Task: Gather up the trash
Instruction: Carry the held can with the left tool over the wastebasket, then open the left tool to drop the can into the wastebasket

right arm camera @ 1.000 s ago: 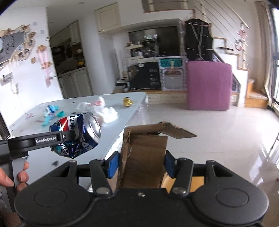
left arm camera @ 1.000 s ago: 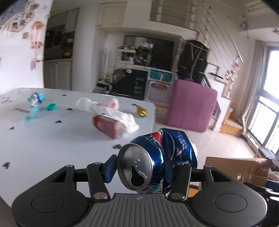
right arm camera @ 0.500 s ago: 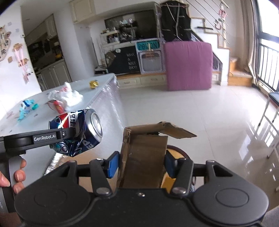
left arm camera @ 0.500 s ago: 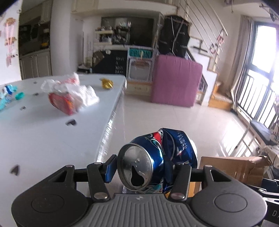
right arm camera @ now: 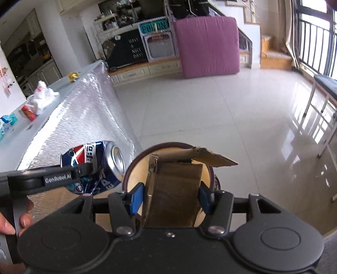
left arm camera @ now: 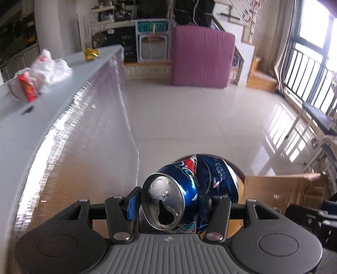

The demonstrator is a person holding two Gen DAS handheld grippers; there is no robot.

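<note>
Over the bin (right arm camera: 134, 166), each hand-held gripper pinches trash — can (left arm camera: 189, 196), cardboard (right arm camera: 174, 196) — ready to drop.

This is a home, an open living room joined to a kitchen. A glossy tiled floor (right arm camera: 221, 109) runs to a low cabinet (right arm camera: 147, 70) carrying a chalkboard sign (right arm camera: 126, 49) and a toy oven (right arm camera: 158, 43). A pink mattress (right arm camera: 208, 44) leans just beside the toy oven. Behind the mattress a staircase (right arm camera: 271, 54) climbs, and tall barred windows (left arm camera: 311, 67) stand beyond the stairs. Far from the windows, past the white worktop (left arm camera: 27, 118), kitchen cupboards (right arm camera: 42, 73) line the wall. Cluttered shelves (left arm camera: 118, 12) sit above the sign.
</note>
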